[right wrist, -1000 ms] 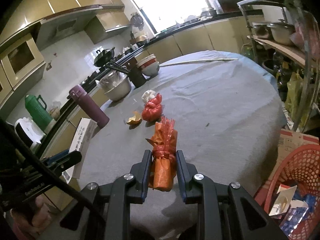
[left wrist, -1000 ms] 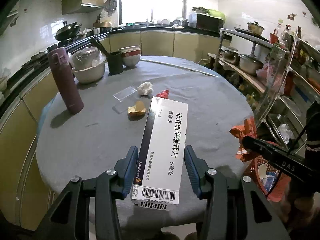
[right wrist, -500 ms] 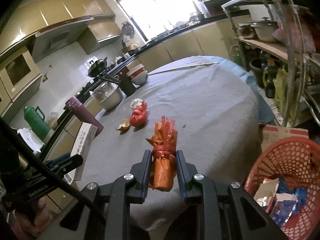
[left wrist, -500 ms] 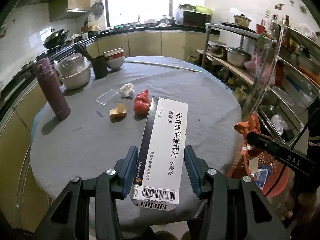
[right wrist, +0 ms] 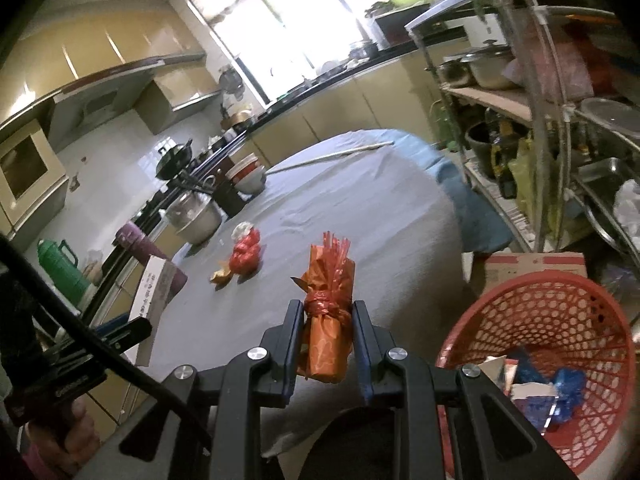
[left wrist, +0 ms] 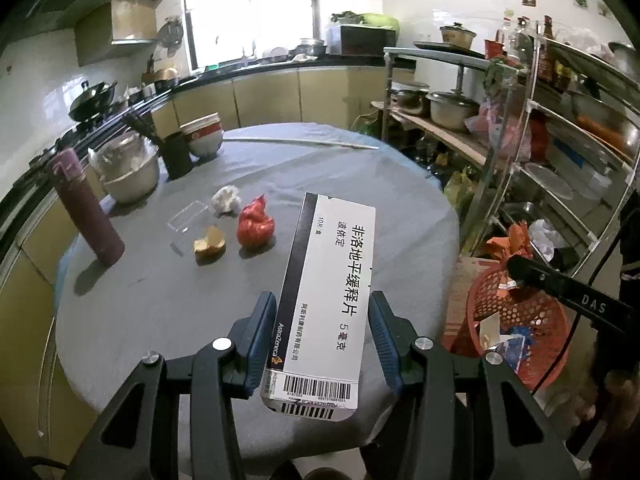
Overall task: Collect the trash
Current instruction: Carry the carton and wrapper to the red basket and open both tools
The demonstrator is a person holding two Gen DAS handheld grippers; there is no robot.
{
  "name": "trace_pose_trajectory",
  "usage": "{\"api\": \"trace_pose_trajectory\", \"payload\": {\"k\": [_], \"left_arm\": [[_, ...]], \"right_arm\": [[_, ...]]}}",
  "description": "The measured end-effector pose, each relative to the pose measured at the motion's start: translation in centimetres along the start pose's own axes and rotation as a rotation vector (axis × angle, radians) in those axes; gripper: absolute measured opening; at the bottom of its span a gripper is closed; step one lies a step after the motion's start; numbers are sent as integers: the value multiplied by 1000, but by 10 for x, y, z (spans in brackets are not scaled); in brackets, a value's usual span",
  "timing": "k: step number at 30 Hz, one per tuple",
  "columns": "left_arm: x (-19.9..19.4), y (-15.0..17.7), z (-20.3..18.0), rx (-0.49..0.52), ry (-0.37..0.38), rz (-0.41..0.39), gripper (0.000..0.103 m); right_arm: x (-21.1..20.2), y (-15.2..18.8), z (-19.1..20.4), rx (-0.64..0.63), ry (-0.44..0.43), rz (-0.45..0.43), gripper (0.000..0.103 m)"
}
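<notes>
**Both grippers loaded, held over the near edge of the table**

The left gripper [left wrist: 322,344] points forward and down across the round grey-clothed table [left wrist: 168,304], its blue pads clamped on the long sides of a white medicine box [left wrist: 326,300]. The box juts out ahead of the jaws, barcode end nearest the camera, clear of the cloth. The jaws stand roughly half apart, held so by the width of the box.

The right gripper [right wrist: 326,344] tilts down less steeply, off the table's right edge. Its jaws are drawn in tight on an orange wrapper bundle [right wrist: 328,320], tied with red strip at its waist, the frayed end pointing away from the camera.

A red plastic basket [right wrist: 560,308] sits on the floor, below and right of the right gripper, with scraps already in it. On the cloth lie a red knotted bag [left wrist: 255,224], a piece of orange peel [left wrist: 209,242] just beside it, and a crumpled white tissue [left wrist: 226,199] behind them.

In the right view a hand [right wrist: 60,432] grips the left tool's handle at lower left.
</notes>
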State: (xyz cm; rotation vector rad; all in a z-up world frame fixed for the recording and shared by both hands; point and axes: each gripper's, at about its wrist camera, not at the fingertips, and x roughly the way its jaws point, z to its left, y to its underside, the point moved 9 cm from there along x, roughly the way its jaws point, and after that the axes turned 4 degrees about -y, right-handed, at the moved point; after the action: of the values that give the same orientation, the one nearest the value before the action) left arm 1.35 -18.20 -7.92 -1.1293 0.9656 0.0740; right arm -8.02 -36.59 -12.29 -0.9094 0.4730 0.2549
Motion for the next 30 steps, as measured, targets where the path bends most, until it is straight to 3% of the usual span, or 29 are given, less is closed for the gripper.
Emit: {"api": "trace_pose_trajectory", "payload": {"k": [12,23,30], "left_arm": [[-2,-25,-63,119,99,-41,49],[20,-31,-162,222,338,25,49],[31,-14,-219,285,442,77,49]], "right_arm": [[-47,-17,-53,59,104,-77,26],[-112,-14,-138,206,245,-151,26],[-114,9,-174,290,291,-112,26]]}}
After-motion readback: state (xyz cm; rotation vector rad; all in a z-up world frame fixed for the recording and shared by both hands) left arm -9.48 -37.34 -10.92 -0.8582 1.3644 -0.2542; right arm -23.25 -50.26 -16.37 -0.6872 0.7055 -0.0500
